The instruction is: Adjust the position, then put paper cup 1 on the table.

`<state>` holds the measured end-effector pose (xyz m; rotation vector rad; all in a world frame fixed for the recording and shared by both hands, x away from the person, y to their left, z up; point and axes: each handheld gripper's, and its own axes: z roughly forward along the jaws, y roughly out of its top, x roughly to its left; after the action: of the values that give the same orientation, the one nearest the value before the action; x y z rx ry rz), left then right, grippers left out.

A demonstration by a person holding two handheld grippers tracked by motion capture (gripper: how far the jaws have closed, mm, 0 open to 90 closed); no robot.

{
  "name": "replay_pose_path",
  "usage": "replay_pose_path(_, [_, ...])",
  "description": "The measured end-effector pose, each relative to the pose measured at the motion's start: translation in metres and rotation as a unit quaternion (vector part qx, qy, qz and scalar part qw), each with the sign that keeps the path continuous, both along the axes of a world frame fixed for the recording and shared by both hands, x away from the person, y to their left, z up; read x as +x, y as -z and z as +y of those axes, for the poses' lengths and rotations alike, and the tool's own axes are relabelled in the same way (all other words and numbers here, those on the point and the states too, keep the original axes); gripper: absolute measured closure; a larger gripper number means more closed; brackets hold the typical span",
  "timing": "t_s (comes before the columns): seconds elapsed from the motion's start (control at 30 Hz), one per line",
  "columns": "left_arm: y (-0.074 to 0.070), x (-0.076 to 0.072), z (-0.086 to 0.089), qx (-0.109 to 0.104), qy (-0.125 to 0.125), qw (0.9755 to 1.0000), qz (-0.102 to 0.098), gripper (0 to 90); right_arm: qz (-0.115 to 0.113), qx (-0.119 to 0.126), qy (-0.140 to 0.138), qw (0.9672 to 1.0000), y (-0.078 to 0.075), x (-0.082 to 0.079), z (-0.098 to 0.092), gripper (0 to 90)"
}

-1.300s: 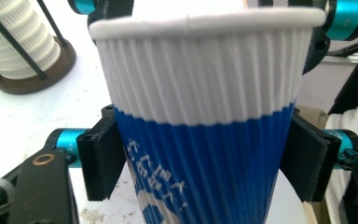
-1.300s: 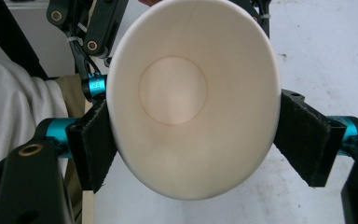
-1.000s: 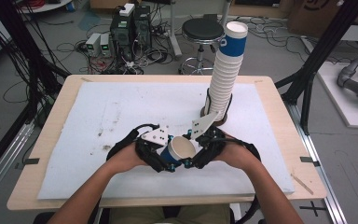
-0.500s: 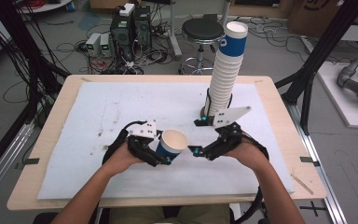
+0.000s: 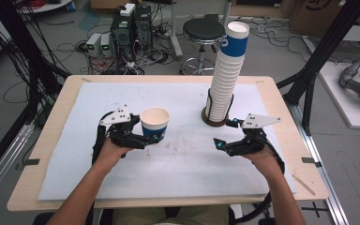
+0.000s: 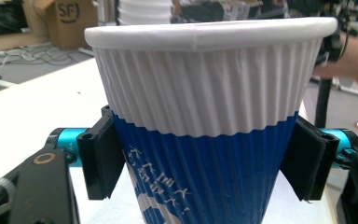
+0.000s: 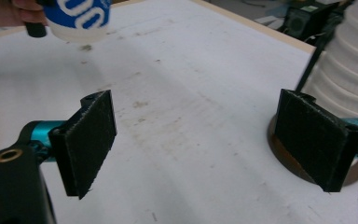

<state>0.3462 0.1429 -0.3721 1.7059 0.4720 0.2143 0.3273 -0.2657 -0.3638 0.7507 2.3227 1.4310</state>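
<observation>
A ribbed paper cup (image 5: 154,123), white above and blue below, stands upright in my left gripper (image 5: 151,136) over the left middle of the white sheet. In the left gripper view both pads press on the blue band of the cup (image 6: 205,116); the jaws have just been opening slightly but still grip it. My right gripper (image 5: 226,133) is off to the right, near the base of a tall stack of cups (image 5: 227,70). Its jaws have just been opening and now stand wide, with nothing between the pads (image 7: 88,140).
The stack leans slightly and sits in a dark round holder (image 5: 215,123) at the back right of the white sheet (image 5: 183,93). A stool (image 5: 204,30), computers and cables lie beyond the table's far edge. Black frame legs stand at both sides.
The right gripper let go of the cup, opened wide and moved right towards the stack. The left gripper carried the cup to the left.
</observation>
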Motion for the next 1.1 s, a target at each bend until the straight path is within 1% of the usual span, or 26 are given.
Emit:
replay_pose_path(0.1, [-0.002,0.0,0.007,-0.018,-0.012,0.9997,-0.005,24.8,-0.002,0.002,0.017,0.9999,0.002,0.002,-0.003,13.4])
replay_pose_path(0.13, [-0.002,0.0,0.009,-0.022,-0.015,0.9996,-0.006,24.7,-0.003,0.008,0.018,0.9998,0.003,0.002,-0.003,13.4])
replay_pose_path(0.17, [-0.003,0.0,0.012,-0.029,-0.02,0.9994,-0.008,24.7,-0.001,0.012,0.017,0.9998,0.003,0.002,-0.004,13.4])
replay_pose_path(0.23, [-0.005,-0.001,0.017,-0.037,-0.03,0.9988,-0.011,24.6,-0.002,0.01,0.015,0.9998,0.003,0.001,-0.003,13.4])
replay_pose_path(0.3, [-0.006,-0.001,0.023,-0.042,-0.041,0.9982,-0.013,24.6,-0.002,0.011,0.013,0.9999,0.004,0.0,-0.003,13.5])
replay_pose_path(0.47, [-0.011,0.003,0.039,-0.063,-0.065,0.9957,-0.017,24.6,0.003,0.009,0.013,0.9999,0.006,0.001,-0.004,13.5])
replay_pose_path(0.53, [-0.013,0.005,0.045,-0.061,-0.072,0.9952,-0.026,24.6,0.002,0.009,0.016,0.9998,0.006,0.003,-0.004,13.5])
replay_pose_path(0.57, [-0.014,0.007,0.048,-0.065,-0.074,0.9947,-0.028,24.5,0.001,0.009,0.014,0.9999,0.007,0.004,-0.004,13.6])
replay_pose_path(0.6, [-0.014,0.008,0.051,-0.064,-0.076,0.9945,-0.033,24.5,0.008,0.009,0.014,0.9998,0.007,0.004,-0.003,14.9])
replay_pose_path(0.67, [-0.013,0.013,0.059,-0.061,-0.086,0.9936,-0.041,24.5,0.013,0.005,0.014,0.9998,0.008,0.004,-0.003,14.9])
replay_pose_path(0.73, [-0.01,0.017,0.066,-0.065,-0.091,0.9928,-0.043,24.5,0.008,0.009,0.014,0.9998,0.009,0.004,-0.002,14.9])
replay_pose_path(0.8, [-0.006,0.022,0.075,-0.064,-0.104,0.991,-0.054,24.3,0.006,0.009,0.011,0.9999,0.009,0.003,-0.002,14.9])
replay_pose_path(0.83, [-0.003,0.025,0.078,-0.062,-0.11,0.9905,-0.054,24.3,0.006,0.008,0.01,0.9999,0.009,0.003,-0.001,14.9])
replay_pose_path(0.87, [-0.001,0.028,0.083,-0.055,-0.117,0.9902,-0.053,24.3,0.007,0.006,0.009,0.9999,0.009,0.003,-0.001,14.9])
replay_pose_path(0.93, [0.005,0.033,0.091,-0.044,-0.131,0.9892,-0.047,24.3,0.01,0.006,0.008,0.9999,0.01,0.002,-0.001,14.9])
replay_pose_path(0.97, [0.008,0.035,0.094,-0.043,-0.137,0.9886,-0.043,24.2,0.008,0.005,0.008,0.9999,0.011,0.001,0.0,14.9])
replay_pose_path(1.03, [0.013,0.037,0.098,-0.033,-0.147,0.9879,-0.036,24.1,0.011,0.003,0.005,0.9999,0.012,0.0,0.0,14.9])
replay_pose_path(1.1, [0.02,0.038,0.1,-0.032,-0.156,0.9868,-0.029,24.0,0.012,0.002,0.006,0.9999,0.014,-0.001,0.0,14.9])
